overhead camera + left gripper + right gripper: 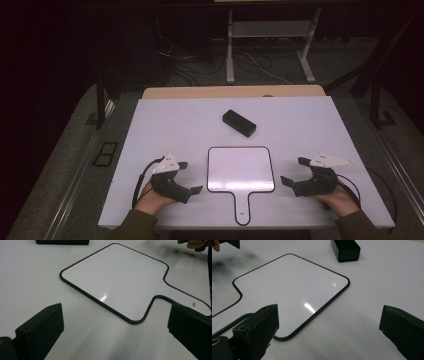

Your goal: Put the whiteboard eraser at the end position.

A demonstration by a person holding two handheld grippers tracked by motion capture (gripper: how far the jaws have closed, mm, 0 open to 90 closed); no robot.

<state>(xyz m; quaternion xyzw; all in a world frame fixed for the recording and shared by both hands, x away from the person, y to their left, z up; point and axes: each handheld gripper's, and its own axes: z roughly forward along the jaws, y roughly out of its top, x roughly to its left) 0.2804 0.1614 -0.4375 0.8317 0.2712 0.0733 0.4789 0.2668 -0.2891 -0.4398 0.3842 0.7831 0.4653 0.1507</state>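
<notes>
White counter point(165, 120), biggest thing here. On it, near the front edge and centred, lies a flat white handled board point(240, 169) with a black rim, handle pointing toward the person. Left tongs point(192, 177) just beside the board's left edge, right tongs point(293, 171) just beside its right edge, neither touching it. Both tongs have jaws wide apart, holding nothing. Small black box point(239, 122) lies behind the board, apart from it.
</notes>
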